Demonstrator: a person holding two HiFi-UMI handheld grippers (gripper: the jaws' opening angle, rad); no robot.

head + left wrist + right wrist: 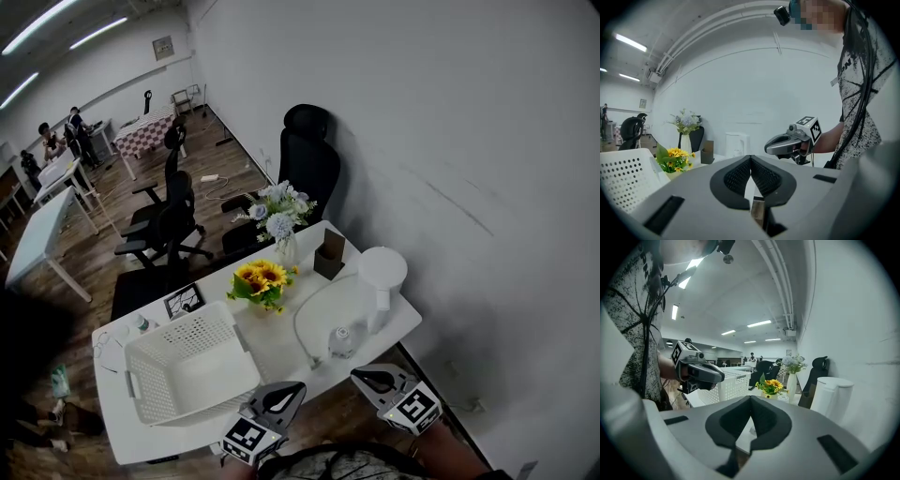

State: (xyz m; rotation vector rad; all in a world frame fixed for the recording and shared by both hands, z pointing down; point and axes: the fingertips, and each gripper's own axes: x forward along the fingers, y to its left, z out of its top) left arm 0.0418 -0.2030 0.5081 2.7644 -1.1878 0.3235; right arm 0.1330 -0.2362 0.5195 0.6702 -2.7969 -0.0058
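Observation:
Both grippers hover over the near edge of a white table (pixel 281 354). My left gripper (pixel 292 390) is shut with nothing in it, close to a white perforated basket (pixel 178 328). My right gripper (pixel 362 376) is shut and empty too, near a small clear jar (pixel 341 339) on a round tray (pixel 323 298). In the left gripper view the jaws (pixel 750 158) meet at the tip, and the right gripper (pixel 787 143) shows beyond. In the right gripper view the jaws (pixel 750 398) are closed, with the left gripper (pixel 703 373) to the left.
Sunflowers (pixel 261 279), a vase of pale flowers (pixel 279 223), a brown box (pixel 329 253) and a white kettle (pixel 382 277) stand on the table. The wall runs along the right. Black office chairs (pixel 173 220) and other tables (pixel 42 230) stand behind.

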